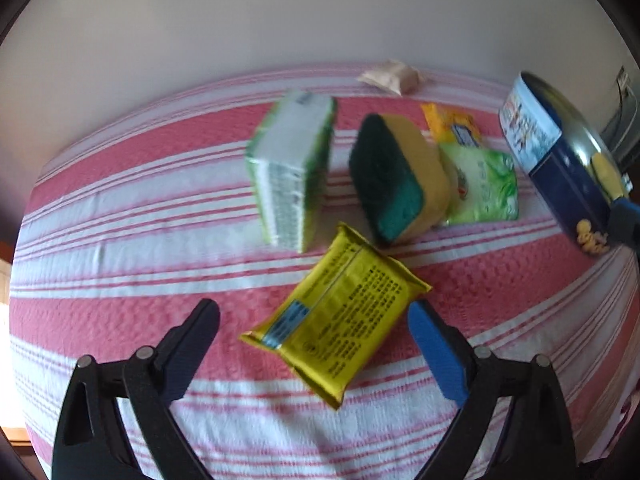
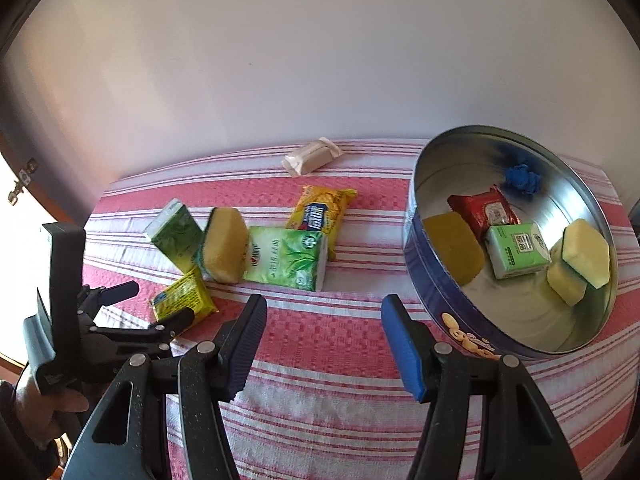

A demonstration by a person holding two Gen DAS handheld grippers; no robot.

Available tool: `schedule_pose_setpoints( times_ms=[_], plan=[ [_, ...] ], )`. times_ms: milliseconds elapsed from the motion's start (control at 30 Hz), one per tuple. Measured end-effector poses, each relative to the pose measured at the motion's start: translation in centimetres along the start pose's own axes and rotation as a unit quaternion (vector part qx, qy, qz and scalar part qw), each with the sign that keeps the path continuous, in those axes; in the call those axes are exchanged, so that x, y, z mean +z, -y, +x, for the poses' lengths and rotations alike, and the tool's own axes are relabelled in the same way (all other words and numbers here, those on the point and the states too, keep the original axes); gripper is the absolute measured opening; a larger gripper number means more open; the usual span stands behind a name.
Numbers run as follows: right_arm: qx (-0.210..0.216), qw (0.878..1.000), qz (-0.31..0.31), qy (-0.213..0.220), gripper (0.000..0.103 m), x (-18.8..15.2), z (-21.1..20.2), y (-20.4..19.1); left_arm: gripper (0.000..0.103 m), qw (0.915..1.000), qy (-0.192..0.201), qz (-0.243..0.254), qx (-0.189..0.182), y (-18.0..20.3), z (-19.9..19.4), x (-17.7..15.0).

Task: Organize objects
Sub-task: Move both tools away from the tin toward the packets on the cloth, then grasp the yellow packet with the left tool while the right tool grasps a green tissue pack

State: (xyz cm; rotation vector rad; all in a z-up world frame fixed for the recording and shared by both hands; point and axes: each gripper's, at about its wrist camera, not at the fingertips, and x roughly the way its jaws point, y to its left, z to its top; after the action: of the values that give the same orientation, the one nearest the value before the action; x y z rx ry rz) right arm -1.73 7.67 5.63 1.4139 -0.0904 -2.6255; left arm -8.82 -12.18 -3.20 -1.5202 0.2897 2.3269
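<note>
The left hand-held gripper (image 1: 314, 318) stands wide open, its jaws either side of the yellow packet (image 1: 336, 324) but not pressing on it. That packet lies flat on the striped cloth (image 1: 120, 216) of the table. Just beyond the yellow packet stand a green tissue pack (image 1: 292, 168) and a yellow-and-green sponge (image 1: 400, 176), with a light green tissue packet (image 1: 482, 186) past the sponge. The right hand-held gripper (image 2: 324, 340) is partly open and empty, to the right of the yellow packet. Further right still sits the round tin (image 2: 432, 280), holding sponges, a red packet (image 2: 480, 210) and a small green pack (image 2: 516, 250).
</note>
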Motion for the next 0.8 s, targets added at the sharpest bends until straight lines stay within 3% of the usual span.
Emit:
schedule_pose_setpoints(
  times_ms=[133,333,400,533,600,800],
  plan=[
    [-0.007,1.0,0.013,-0.009,0.062,0.1,0.7,0.5,0.093,0.9998,-0.011,0.013,-0.003,0.5,1.2,0.2],
    [-0.006,1.0,0.014,-0.021,0.062,0.6,2.2,0.2,0.087,0.9996,0.008,0.026,-0.01,0.4,1.6,0.4],
    [-0.001,1.0,0.014,-0.027,0.062,0.8,2.9,0.0,0.08,0.9997,0.013,0.017,-0.006,0.0,1.5,0.3],
    [0.007,0.999,0.015,-0.038,0.062,1.3,4.3,-0.6,0.051,0.9998,0.021,-0.005,-0.005,-1.5,1.1,-0.2],
    [0.01,0.999,0.007,-0.041,0.062,1.6,4.8,-1.0,0.051,0.9991,0.023,-0.018,-0.03,-2.4,1.0,-0.2],
    [0.022,0.998,0.002,-0.055,0.062,2.1,6.4,-2.0,0.051,0.9987,0.024,-0.032,-0.032,-2.1,1.2,0.6]
  ],
)
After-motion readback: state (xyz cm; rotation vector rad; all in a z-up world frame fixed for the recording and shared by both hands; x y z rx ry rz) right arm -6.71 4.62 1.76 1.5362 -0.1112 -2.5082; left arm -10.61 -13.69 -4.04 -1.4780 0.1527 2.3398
